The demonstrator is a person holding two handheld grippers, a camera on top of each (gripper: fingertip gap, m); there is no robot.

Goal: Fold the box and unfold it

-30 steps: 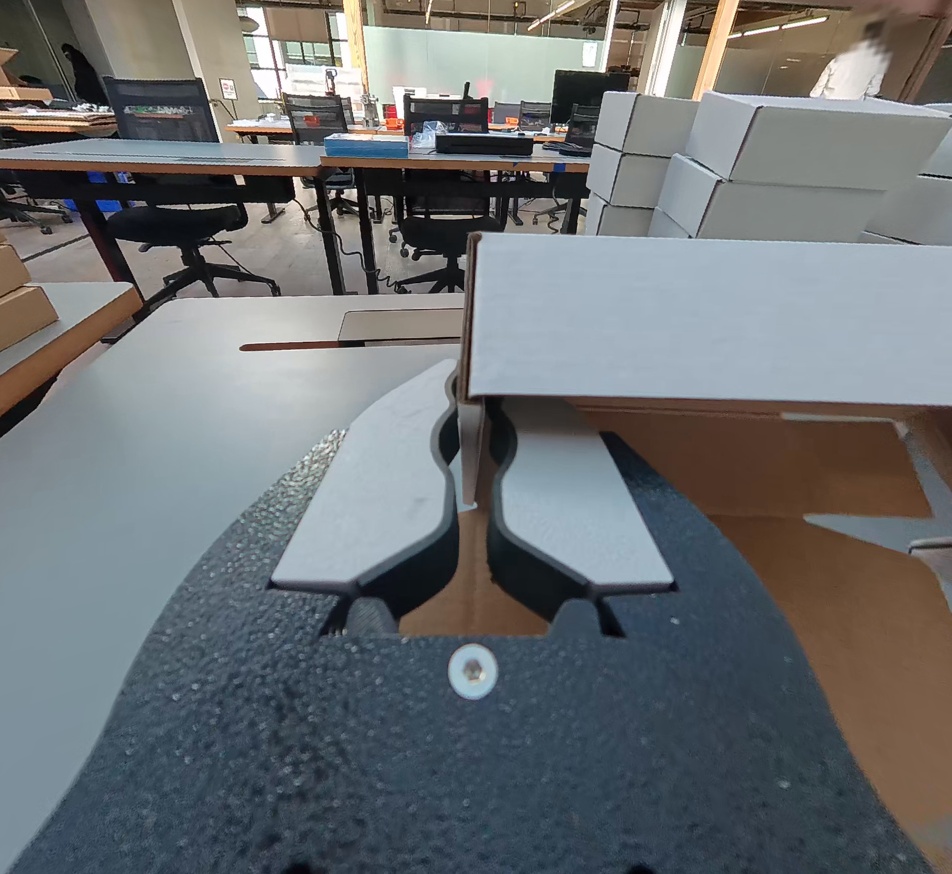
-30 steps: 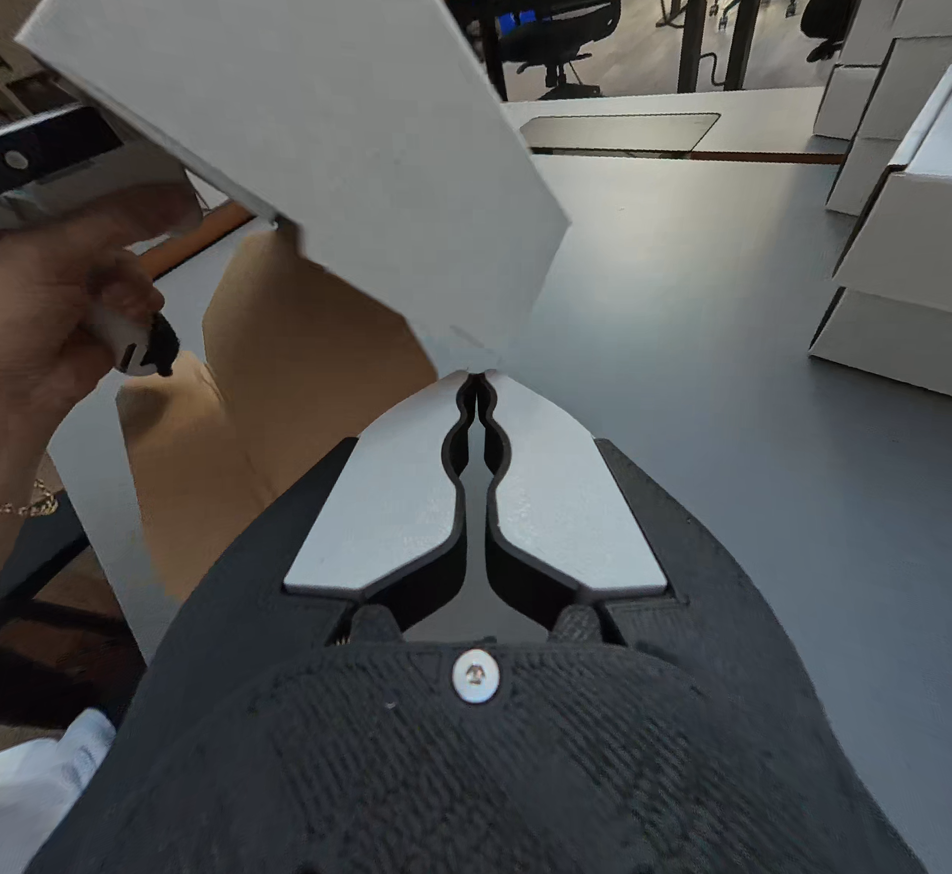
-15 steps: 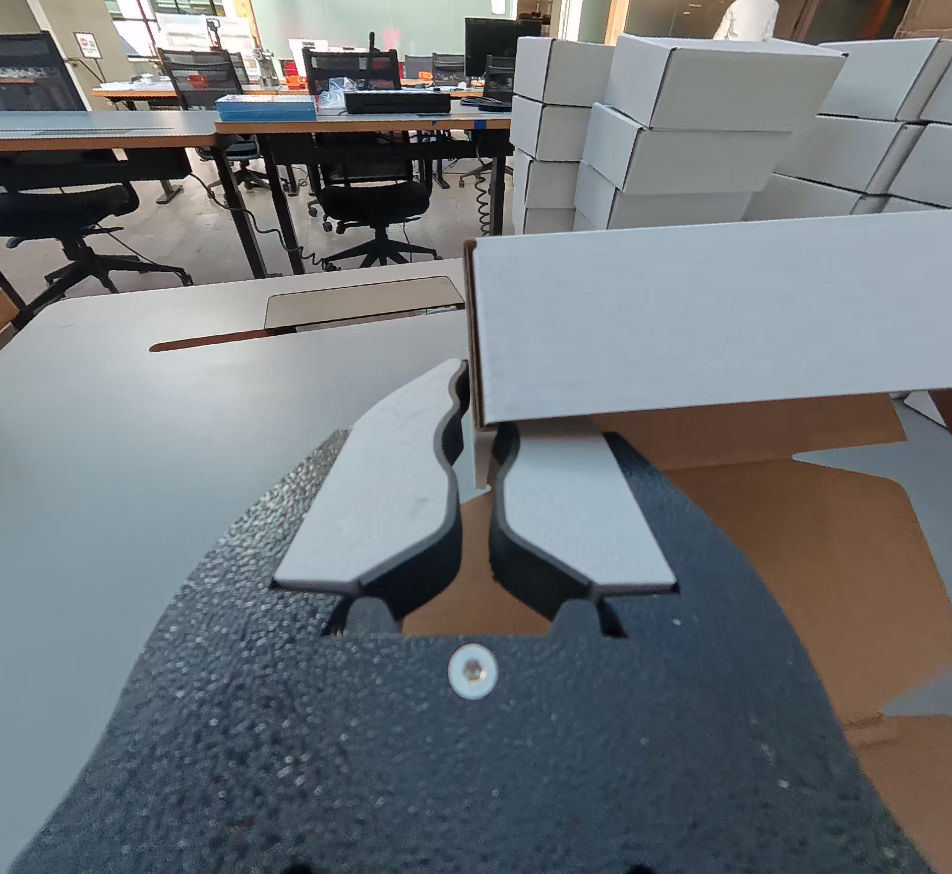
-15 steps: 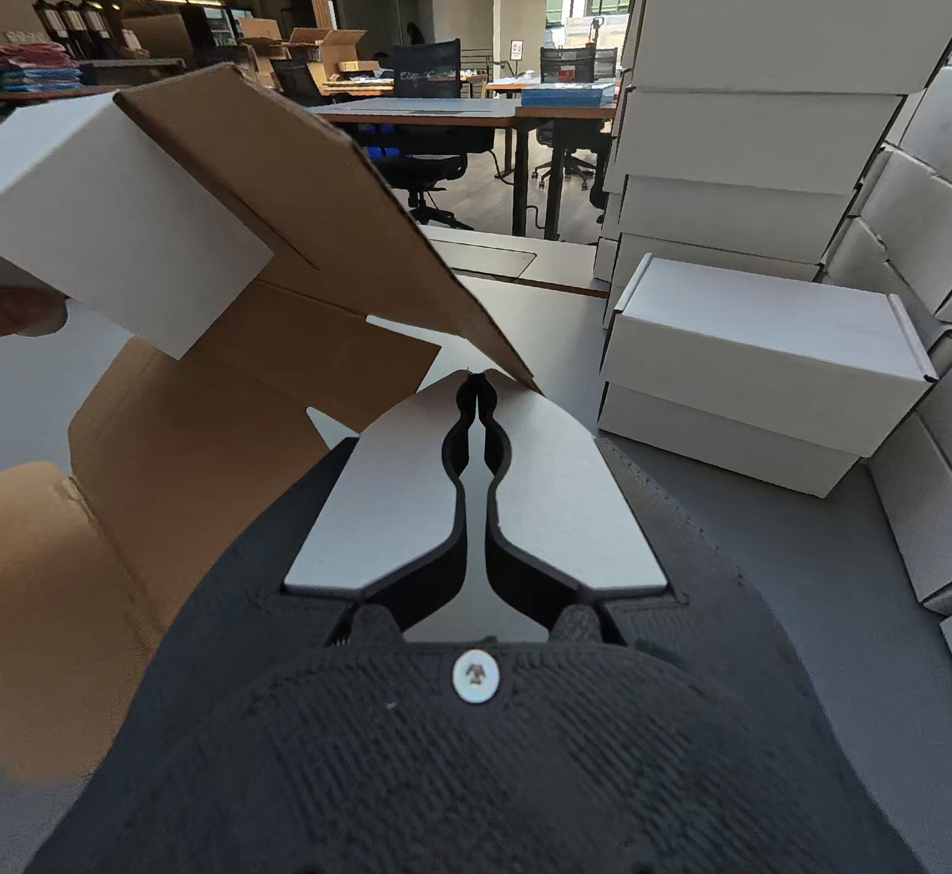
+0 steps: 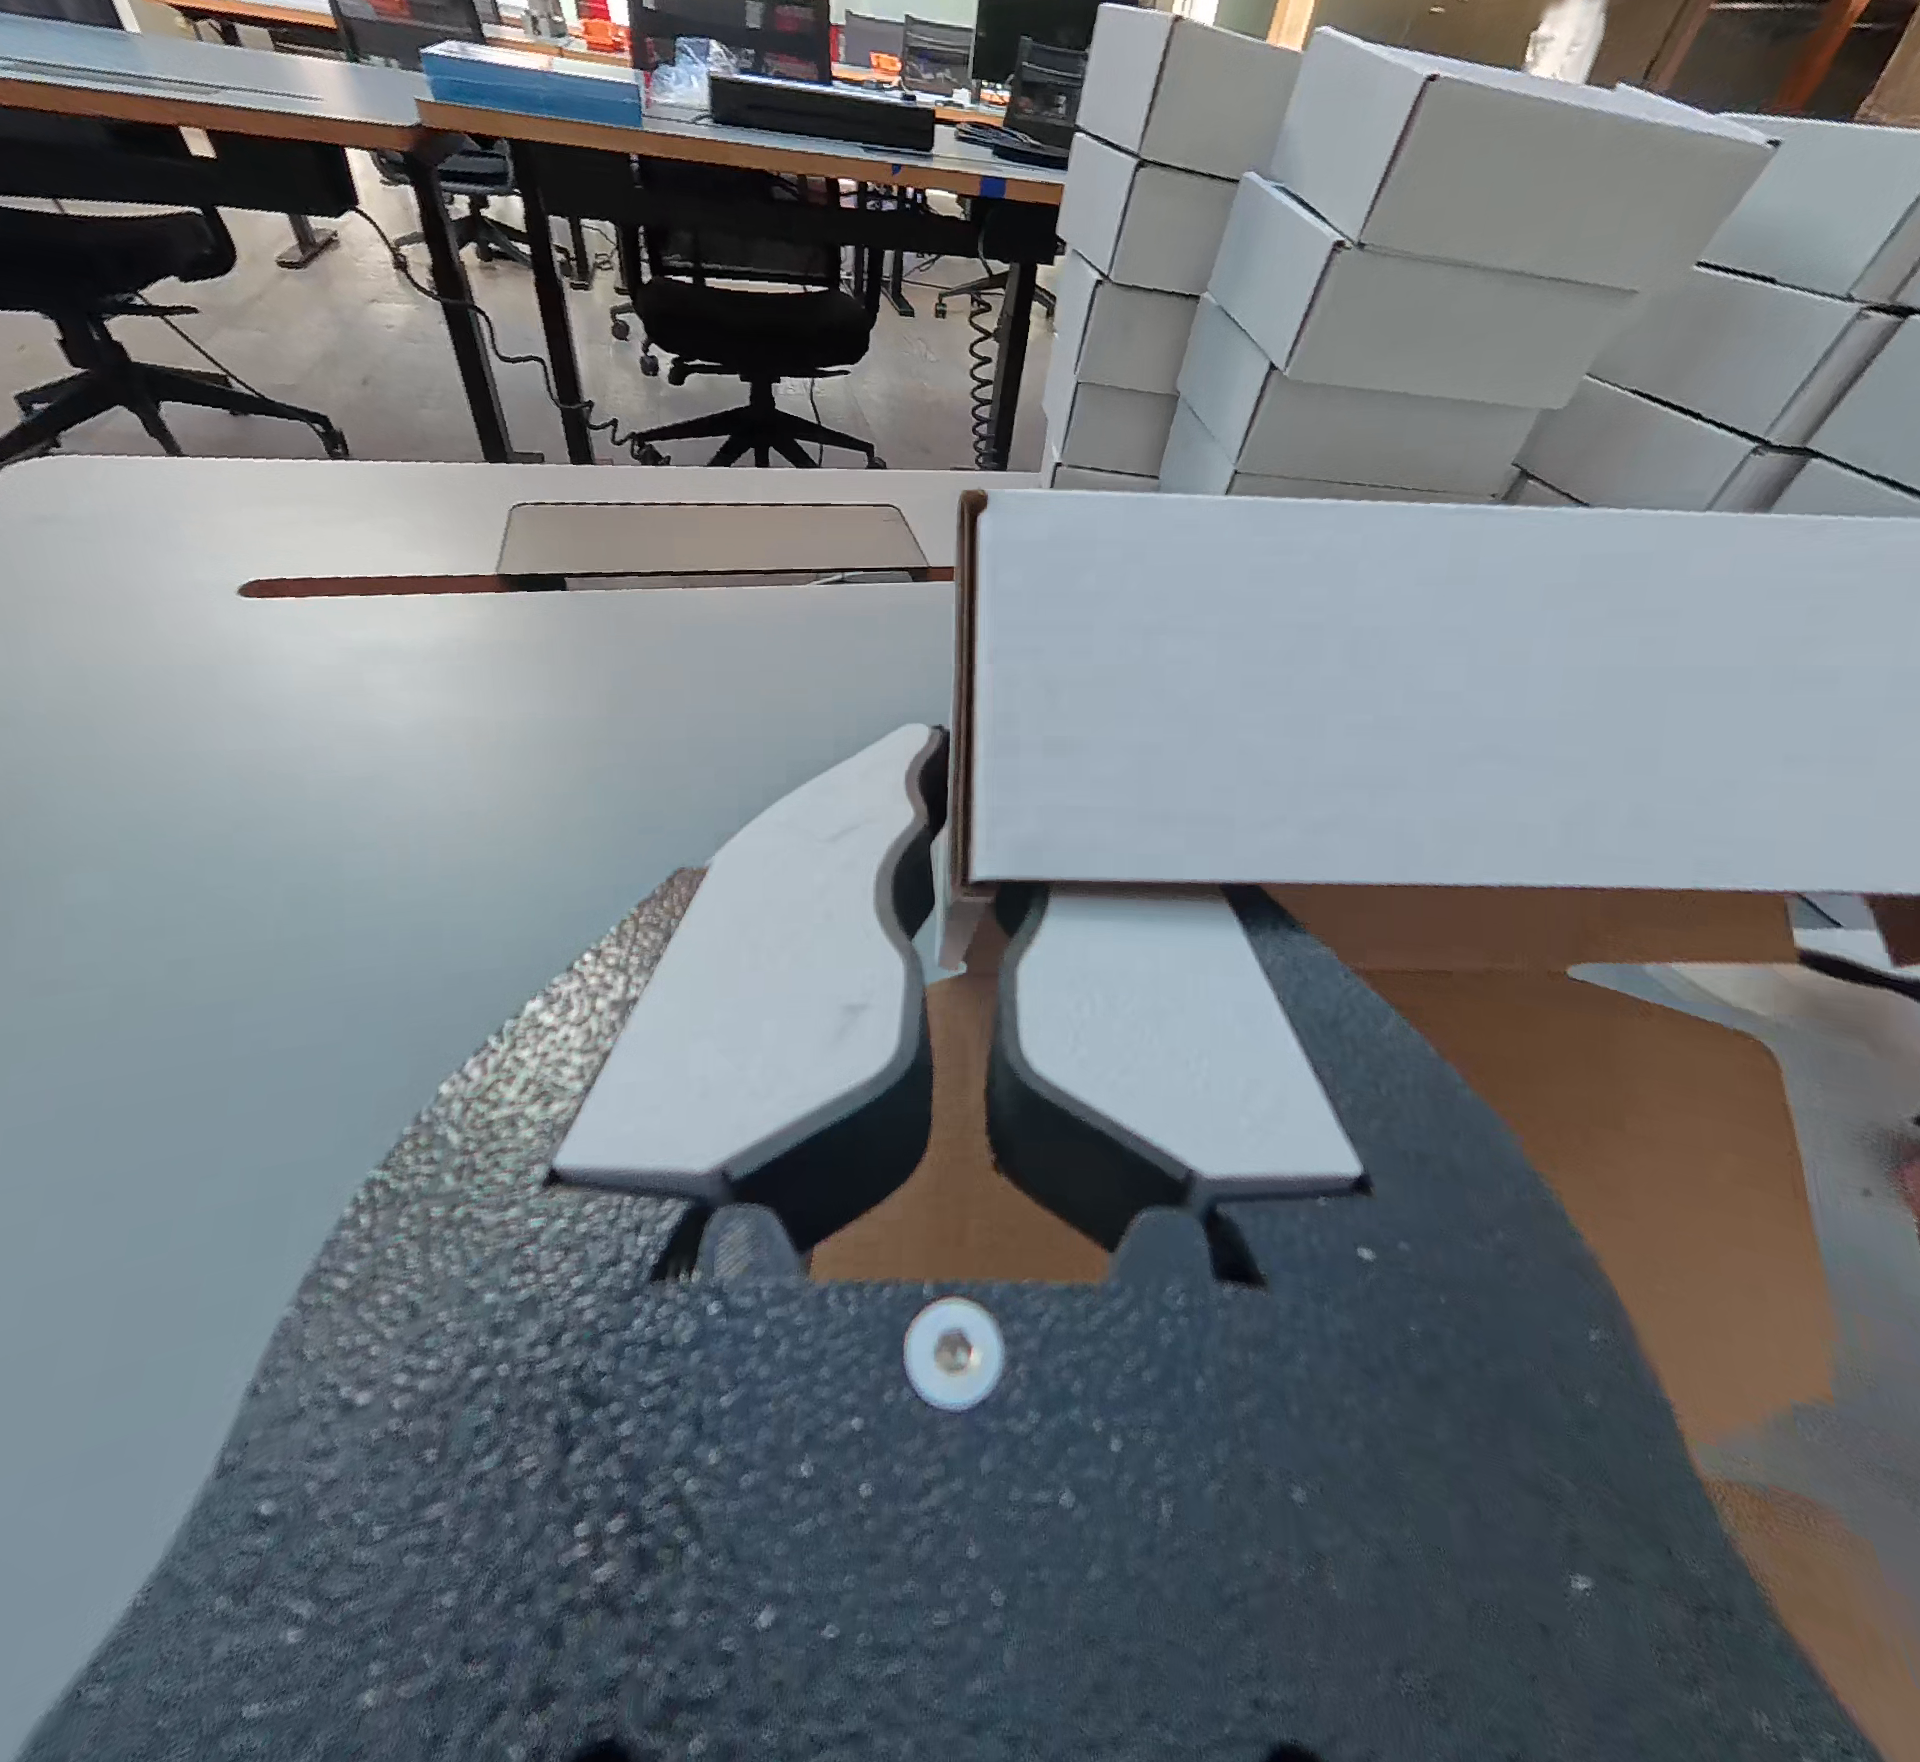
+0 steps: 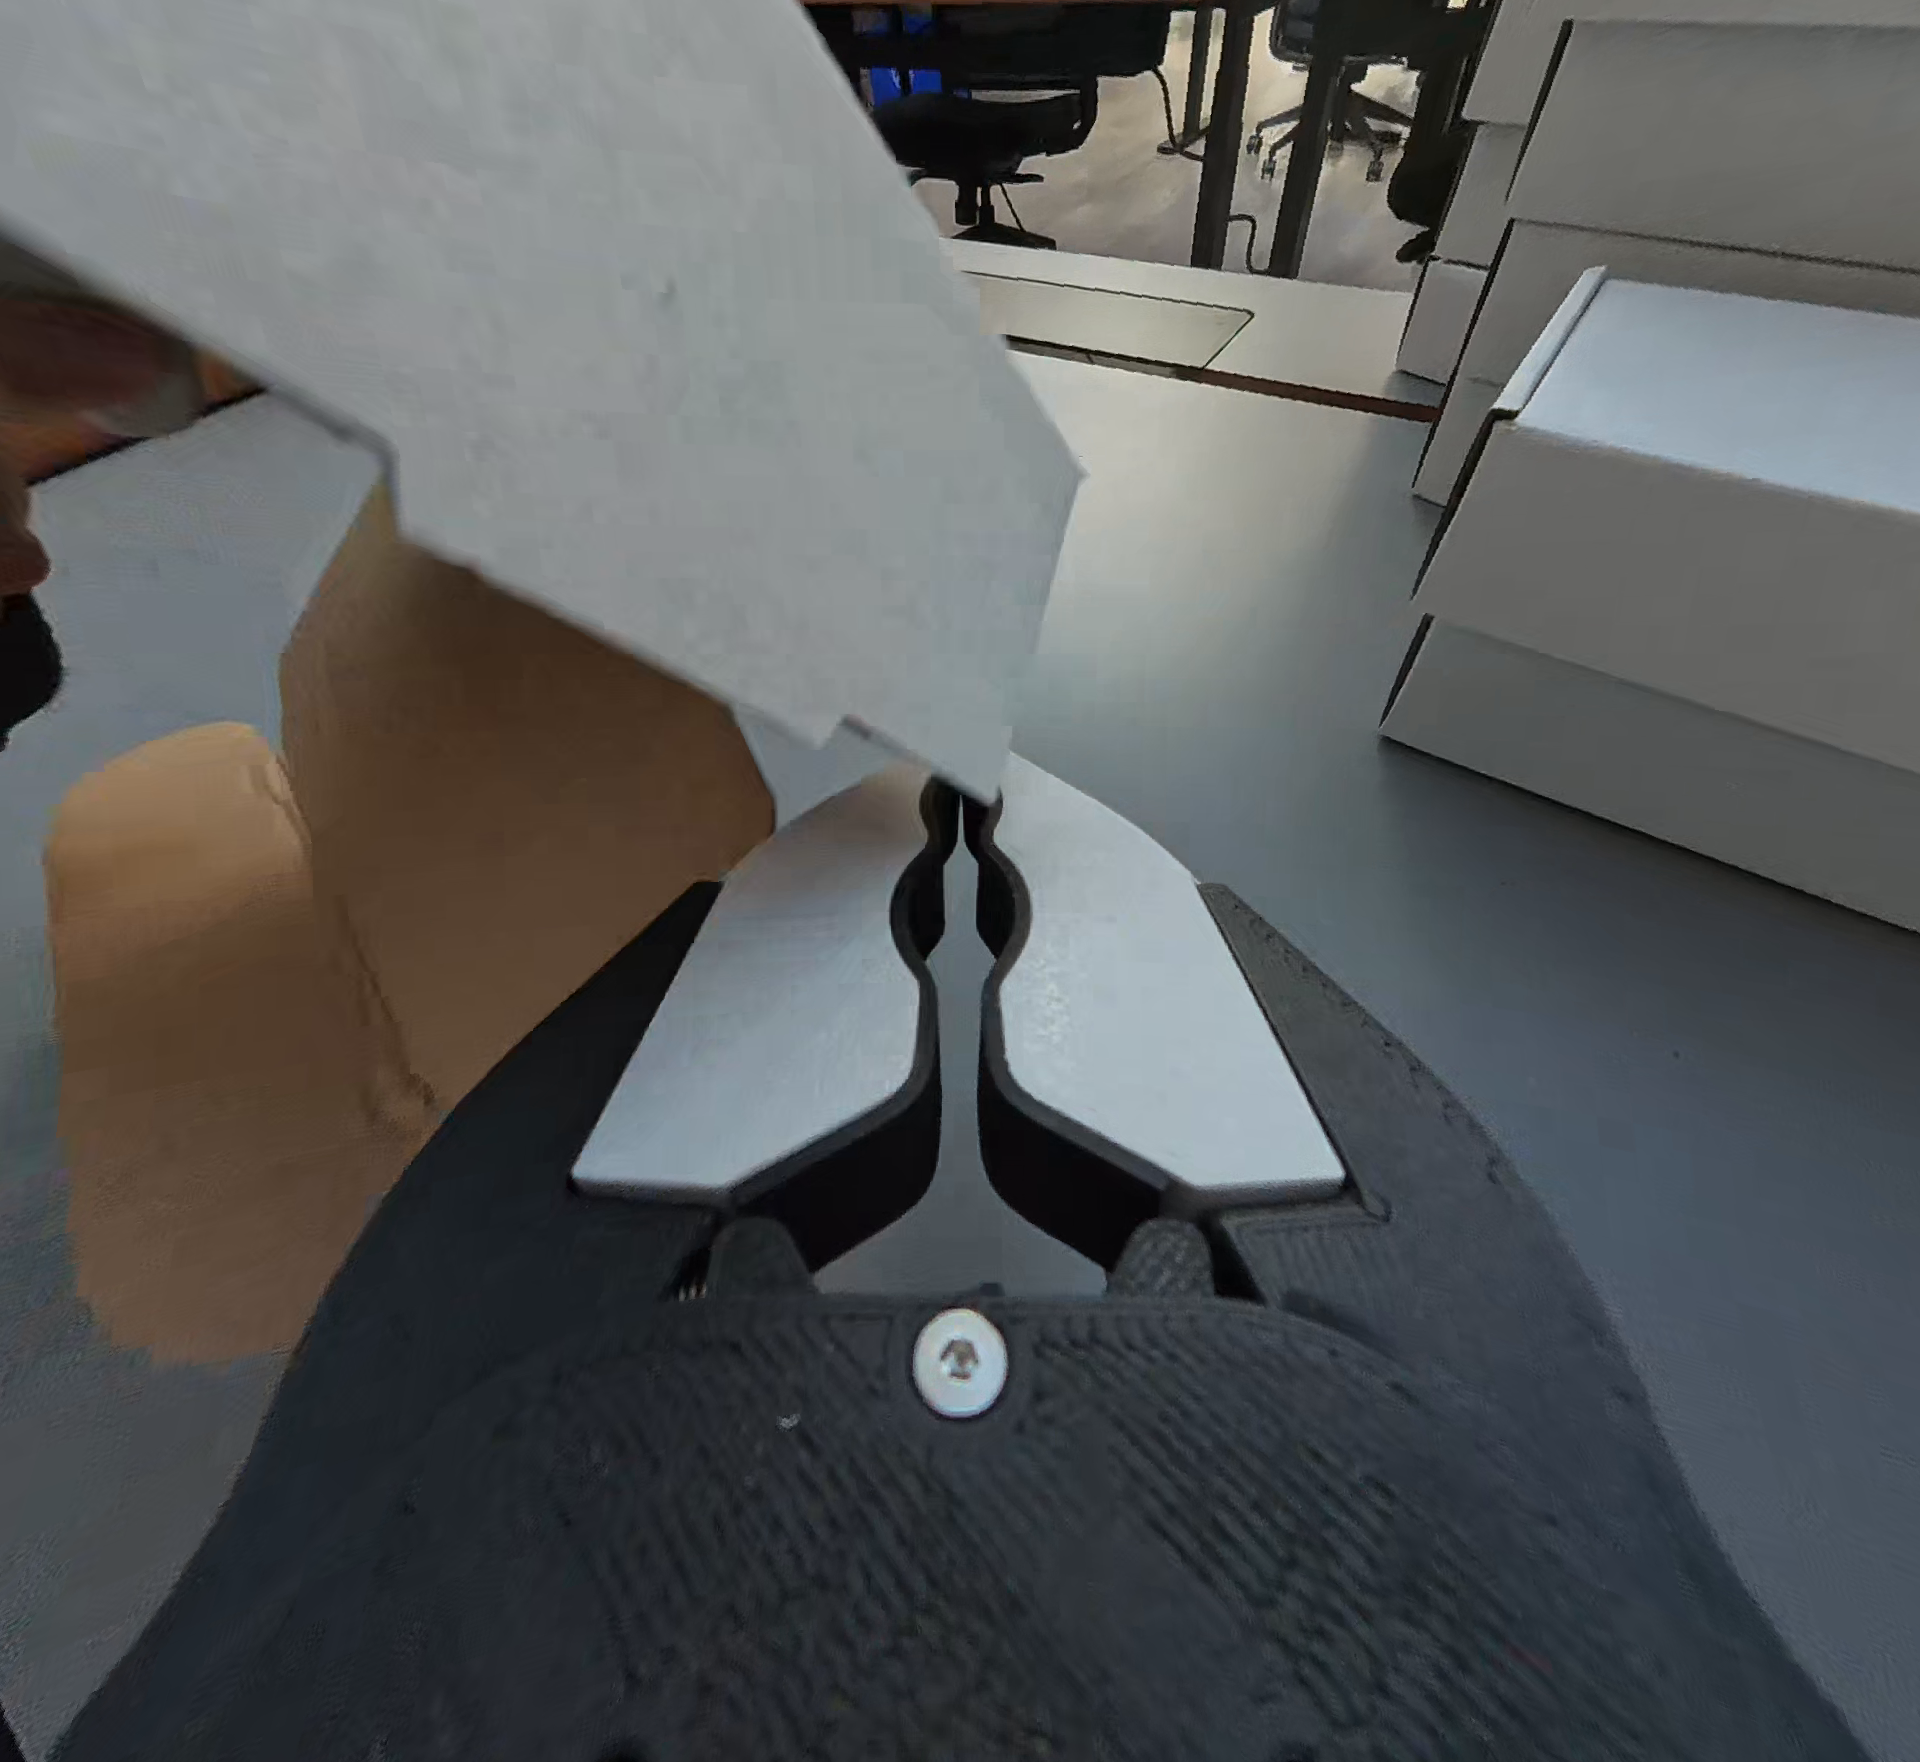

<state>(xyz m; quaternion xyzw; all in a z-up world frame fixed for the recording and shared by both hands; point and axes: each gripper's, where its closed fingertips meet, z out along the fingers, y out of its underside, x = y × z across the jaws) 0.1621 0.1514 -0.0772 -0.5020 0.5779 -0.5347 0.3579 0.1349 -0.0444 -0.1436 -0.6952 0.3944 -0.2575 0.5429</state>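
The box is a white cardboard blank with a brown inside, half opened on the grey table. In the left wrist view a white wall panel [image 5: 1455,694] stands upright across the right, with the brown floor [image 5: 1558,1151] below it. My left gripper [image 5: 961,865] is shut on the panel's left end edge. In the right wrist view a large white panel [image 6: 520,258] slants overhead and its lower corner runs into my right gripper [image 6: 963,803], which is shut on that corner. The brown inside of the box [image 6: 468,829] shows beneath.
Stacks of folded white boxes stand at the table's right side [image 5: 1403,278] [image 6: 1714,549]. A cable hatch [image 5: 707,540] lies in the table's far edge. A blurred hand [image 6: 73,382] is at the left. Desks and office chairs stand beyond the table.
The right gripper swung with the box corner: half a second ago the panel's brown underside faced the camera, now its white side does. The left gripper kept its grip while its view shifted.
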